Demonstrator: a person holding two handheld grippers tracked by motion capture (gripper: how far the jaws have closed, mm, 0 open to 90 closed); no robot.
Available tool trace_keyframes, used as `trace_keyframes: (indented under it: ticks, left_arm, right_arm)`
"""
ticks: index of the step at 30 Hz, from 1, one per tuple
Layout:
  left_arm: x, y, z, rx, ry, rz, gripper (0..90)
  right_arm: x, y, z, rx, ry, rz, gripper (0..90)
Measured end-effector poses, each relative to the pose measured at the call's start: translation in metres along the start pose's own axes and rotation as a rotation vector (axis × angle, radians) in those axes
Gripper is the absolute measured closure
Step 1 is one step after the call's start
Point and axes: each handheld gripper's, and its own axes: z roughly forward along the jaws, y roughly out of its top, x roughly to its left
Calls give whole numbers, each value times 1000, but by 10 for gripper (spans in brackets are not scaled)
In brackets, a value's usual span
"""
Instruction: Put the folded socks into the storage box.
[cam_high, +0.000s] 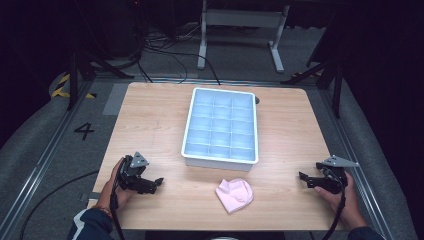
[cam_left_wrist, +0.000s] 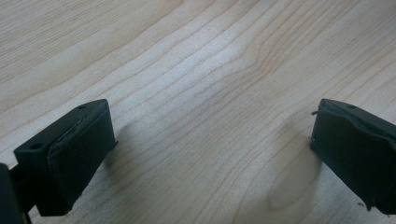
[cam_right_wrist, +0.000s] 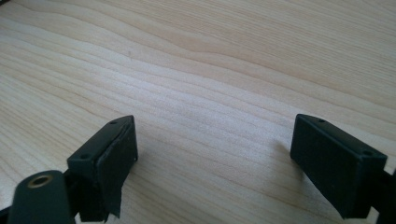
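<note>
**A:** The small pink cloth cap, soft and crumpled, where did it lie?

**B:** It lay on the pale wooden table, near the person's edge, just in front of the white plastic tray with its grid of small compartments. Cap and tray did not touch; a strip of bare wood showed between them.

**A:** And the tray itself?

**B:** It sat around the middle of the table, long side running away from the person. From above I could not see anything in its compartments.

**A:** What about the left gripper?

**B:** It was low over the table's near left corner, held in the person's left hand, jaws pointing toward the cap but well apart from it. In the left gripper view its two black jaws stood wide, with bare wood grain between them and their shadows falling on the boards.

**A:** The right gripper?

**B:** It mirrored the other: near the right edge, in the person's right hand, jaws pointing inward at the cap, also well apart from it. In the right gripper view the jaws were spread wide, and just table surface lay between them.

**A:** So the cap sat between the two?

**B:** Yes, roughly midway, a little nearer the right gripper, and neither one touched it.
</note>
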Motion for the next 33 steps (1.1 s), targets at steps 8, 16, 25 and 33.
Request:
trace_keyframes:
  ticks: [8, 16, 25, 33]
  left_arm:
    - [-4, -5, -4, -2, 3, -12, 4]
    - [-1, -6, -5, 4, -17, 12, 3]
    - [1, -6, -5, 3, -18, 20, 3]
    - [0, -7, -5, 0, -24, 6, 4]
  right_arm:
    - [0, 0, 0, 0, -2, 2, 150]
    - [1, 0, -1, 2, -11, 11, 146]
    - [2, -1, -4, 14, -12, 17, 192]
    - [19, 5, -12, -8, 59, -53, 226]
